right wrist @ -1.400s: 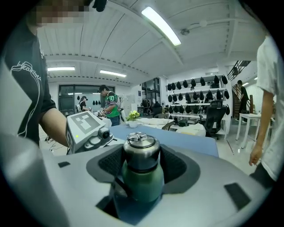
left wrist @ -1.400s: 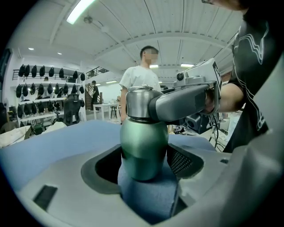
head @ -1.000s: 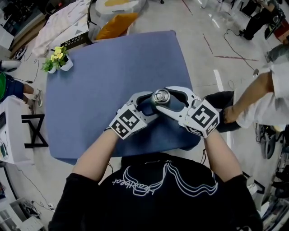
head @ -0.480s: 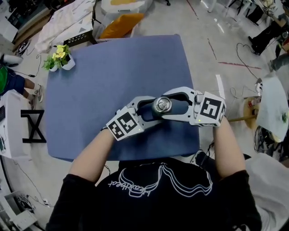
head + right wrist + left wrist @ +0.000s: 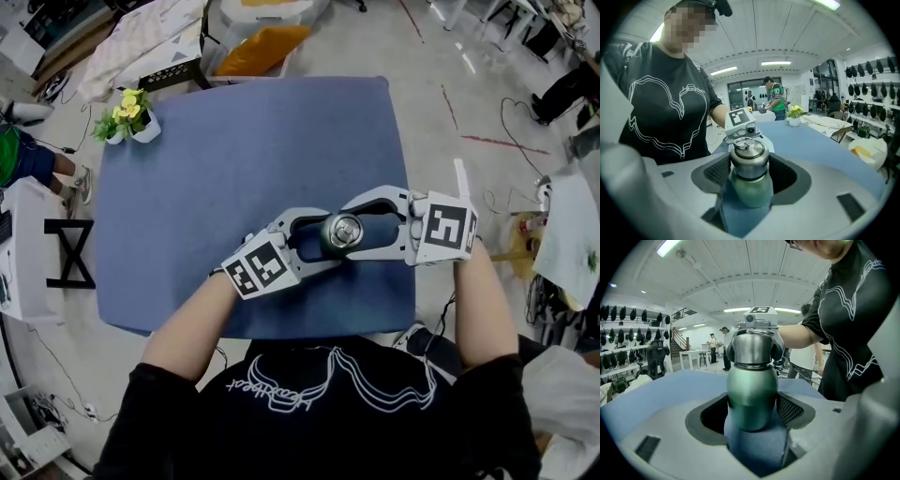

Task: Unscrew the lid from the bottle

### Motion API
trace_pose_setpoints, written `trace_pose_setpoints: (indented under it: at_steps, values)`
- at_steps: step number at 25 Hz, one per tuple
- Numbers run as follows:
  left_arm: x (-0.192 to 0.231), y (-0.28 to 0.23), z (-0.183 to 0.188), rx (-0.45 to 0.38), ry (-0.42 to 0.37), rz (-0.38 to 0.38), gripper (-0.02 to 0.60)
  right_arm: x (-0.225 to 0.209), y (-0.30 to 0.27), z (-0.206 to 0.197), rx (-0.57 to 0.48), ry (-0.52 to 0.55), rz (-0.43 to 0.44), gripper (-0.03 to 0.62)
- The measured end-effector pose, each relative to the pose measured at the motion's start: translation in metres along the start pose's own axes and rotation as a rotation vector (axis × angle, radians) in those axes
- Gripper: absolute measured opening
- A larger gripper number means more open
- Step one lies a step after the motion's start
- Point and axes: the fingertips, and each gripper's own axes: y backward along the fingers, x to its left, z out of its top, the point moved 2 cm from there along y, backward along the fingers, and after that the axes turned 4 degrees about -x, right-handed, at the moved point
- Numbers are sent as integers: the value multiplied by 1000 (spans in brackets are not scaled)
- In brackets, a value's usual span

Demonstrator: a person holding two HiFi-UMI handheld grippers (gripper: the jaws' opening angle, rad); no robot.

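One green bottle (image 5: 752,398), left claw (image 5: 315,242) on body, right claw (image 5: 367,232) on lid (image 5: 749,158).

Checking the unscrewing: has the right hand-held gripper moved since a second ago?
Yes: right hand-held gripper swung about the lid, away from the table's near edge.

Lower middle of the head view: a black short-sleeved T-shirt (image 5: 319,412) with a looping white line drawing on the chest. The left claw (image 5: 317,236) and right claw (image 5: 367,225) are pale grey, with dark mesh pads (image 5: 790,409), each bearing a white cube (image 5: 256,269) of black square markers.
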Motion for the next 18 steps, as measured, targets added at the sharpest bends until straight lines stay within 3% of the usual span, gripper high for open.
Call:
trace_pose_setpoints:
  at_steps: [3,5,9,12,18]
  values:
    - [-1,-1,0,0,7,22,327,2,0,-7,39,0,-49,274]
    - [-2,-1,-1,-10,19,42,327,4,-1,-10,26,-19,-87,339]
    - [-2,2,-2,-8,39,79,326,2,11,5,-160,-102,-267,339]
    - [-4,2,0,-9,57,120,325,9,19,14,-237,-111,-406,345]
    - [-4,2,-2,-25,121,257,326,9,8,4,-193,-136,-592,319]
